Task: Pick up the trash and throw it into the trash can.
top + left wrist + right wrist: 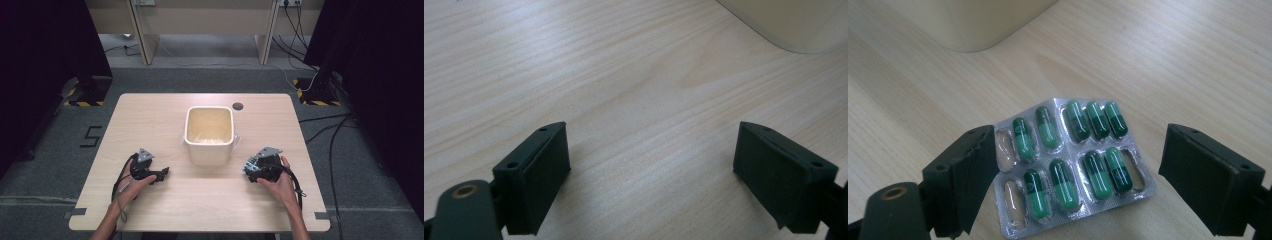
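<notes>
Right gripper (1070, 170): jaws spread wide, clamping nothing. A silver foil blister pack of green capsules (1073, 165) lies flat on the pale wooden table (210, 200) between them, nearer the nine o'clock jaw. Left gripper (651, 170): jaws apart, bare wood between. Cream square plastic tub (209, 134) stands at table centre, at twelve o'clock of both grippers.
</notes>
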